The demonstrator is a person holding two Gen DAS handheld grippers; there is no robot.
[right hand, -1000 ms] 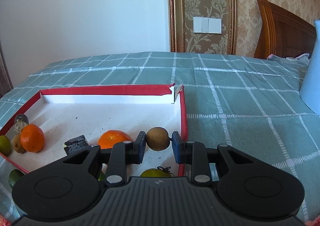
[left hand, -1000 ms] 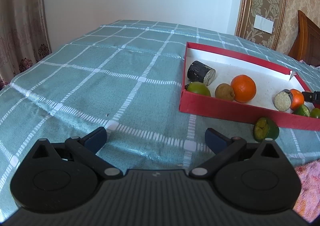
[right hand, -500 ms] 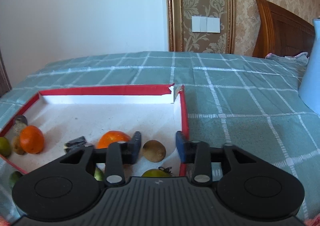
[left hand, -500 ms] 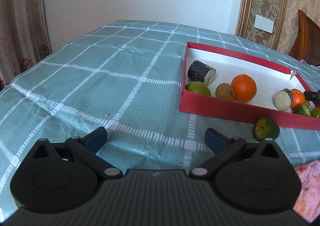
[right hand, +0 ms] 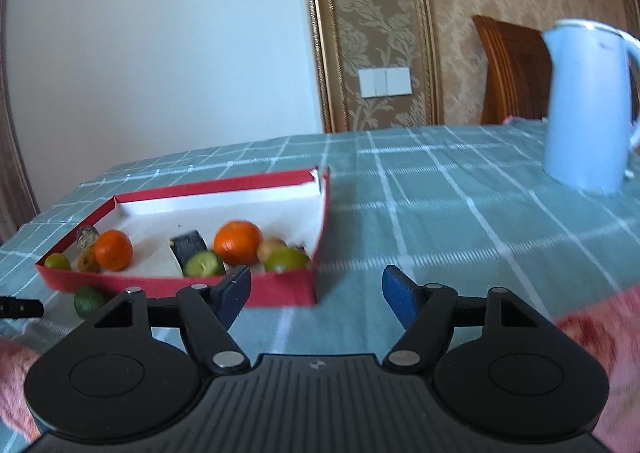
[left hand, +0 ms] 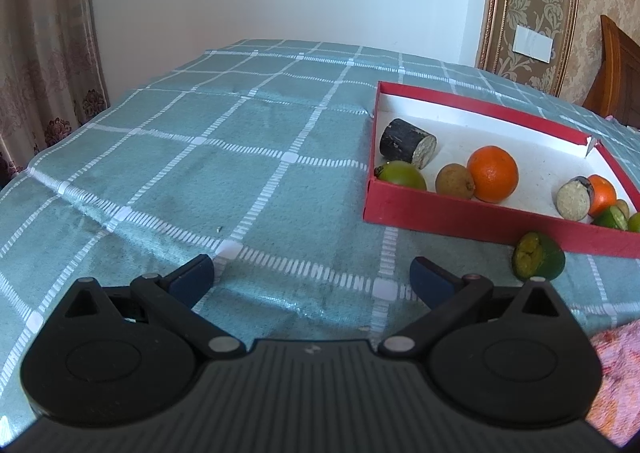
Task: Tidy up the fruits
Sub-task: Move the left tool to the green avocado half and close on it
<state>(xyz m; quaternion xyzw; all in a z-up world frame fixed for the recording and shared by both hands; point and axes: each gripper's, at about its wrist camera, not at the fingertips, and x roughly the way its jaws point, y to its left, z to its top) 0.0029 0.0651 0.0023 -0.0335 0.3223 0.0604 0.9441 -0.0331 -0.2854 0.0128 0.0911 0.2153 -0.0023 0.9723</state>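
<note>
Although I steer both tools remotely, neither grasps anything: the right gripper [right hand: 316, 289], its jaws having just been opening, stands released with only cloth between its blue pads, and the left gripper [left hand: 312, 273] is spread wide over the teal checked tablecloth [left hand: 224, 157].

Landmark: the shallow red cardboard box with a white floor [right hand: 280, 291]. My right gripper sits just outside the box's near right corner, pointing slightly downward; its left finger overlaps the box's near wall in the picture, though I cannot tell whether they touch. The small brown kiwi-like fruit [right hand: 272, 249] lies inside the box at that near right corner, beside a green citrus [right hand: 286, 259] and an orange mandarin [right hand: 238, 243], clear of the pads. My left gripper hovers well apart from the box, off its near left corner, tilted downward.

A cut green citrus half [left hand: 538, 255] lies outside the box, just beside its near wall. The box's right end is cut off in the left wrist view, hiding part of the fruit there. The right wrist view is motion-blurred, so the dark cylindrical piece [right hand: 188, 247] is hard to identify. A pale blue kettle [right hand: 586, 105] stands well beyond the box's right side.
</note>
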